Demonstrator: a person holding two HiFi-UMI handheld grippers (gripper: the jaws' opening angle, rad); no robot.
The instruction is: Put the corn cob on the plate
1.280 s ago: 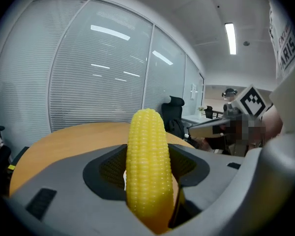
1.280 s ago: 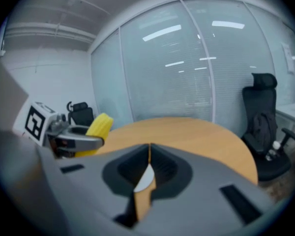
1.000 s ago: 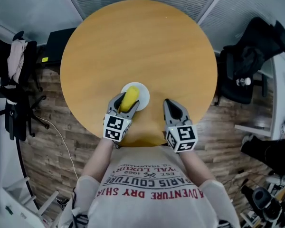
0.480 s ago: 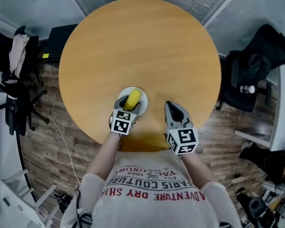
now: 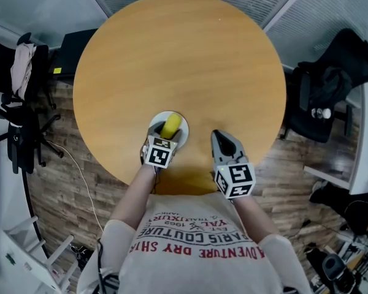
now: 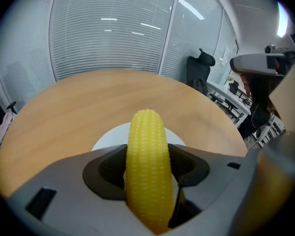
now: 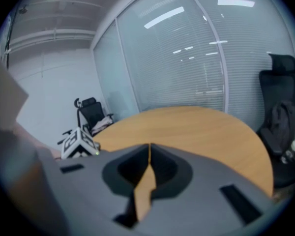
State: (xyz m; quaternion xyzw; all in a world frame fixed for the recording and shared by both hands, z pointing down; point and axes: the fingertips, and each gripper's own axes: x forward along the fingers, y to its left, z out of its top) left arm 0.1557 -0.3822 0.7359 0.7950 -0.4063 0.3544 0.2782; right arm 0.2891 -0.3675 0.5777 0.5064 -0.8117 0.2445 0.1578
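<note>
A yellow corn cob [image 5: 171, 126] sticks out forward from between the jaws of my left gripper [image 5: 169, 130], which is shut on it. In the left gripper view the corn cob [image 6: 147, 156] fills the gap between the two dark pads, and the white plate [image 6: 108, 138] lies right under and behind it. The plate [image 5: 156, 119] sits near the front edge of the round wooden table [image 5: 178, 60]. Whether the cob touches the plate I cannot tell. My right gripper [image 5: 218, 136] hovers to the plate's right, shut and with nothing in it; its jaws [image 7: 149, 149] meet at the tips.
The table's front edge runs just under both grippers, close to the person's body. A black office chair [image 5: 328, 84] stands to the right and another chair draped with clothes [image 5: 21, 84] to the left, both on the wood floor.
My left gripper has come down over the plate with the corn cob and now tips more steeply. The right gripper has sunk a little.
</note>
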